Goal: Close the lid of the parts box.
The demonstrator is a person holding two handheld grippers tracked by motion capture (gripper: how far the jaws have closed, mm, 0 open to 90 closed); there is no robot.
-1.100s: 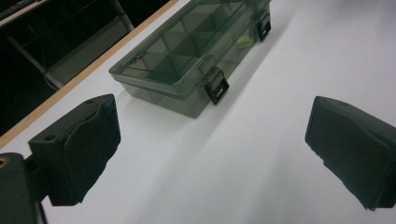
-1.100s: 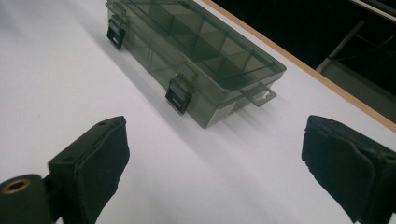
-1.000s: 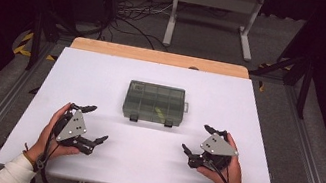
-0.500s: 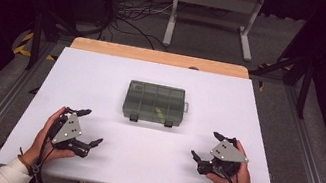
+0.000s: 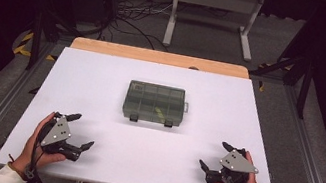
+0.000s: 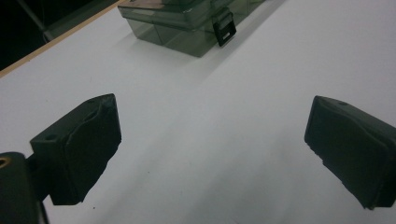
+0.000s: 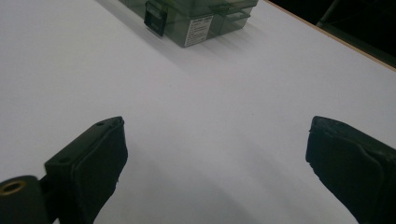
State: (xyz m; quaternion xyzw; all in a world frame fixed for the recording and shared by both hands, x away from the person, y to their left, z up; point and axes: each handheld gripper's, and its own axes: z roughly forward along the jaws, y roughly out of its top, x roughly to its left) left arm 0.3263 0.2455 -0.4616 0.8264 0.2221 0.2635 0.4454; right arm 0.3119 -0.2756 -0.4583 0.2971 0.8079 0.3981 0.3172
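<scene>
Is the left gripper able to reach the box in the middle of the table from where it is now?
Probably yes. The left gripper is open and aimed toward the box, and just bare white table lies between them. The box is closed, its latches facing the person.

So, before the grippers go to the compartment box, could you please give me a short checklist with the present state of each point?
1. Left gripper open and holding nothing: ok, jaws stand wide apart.
2. Right gripper open and holding nothing: ok, jaws wide apart too.
3. Compartment box lies flat on the white table, apart from both grippers: ok.
4. Lid closed, both front latches down: seems ok; the left gripper view shows one latch flat against the wall.
5. Table between grippers and box free of other things: ok.
6. What the compartments contain: cannot tell, only a yellowish spot through the lid.
</scene>
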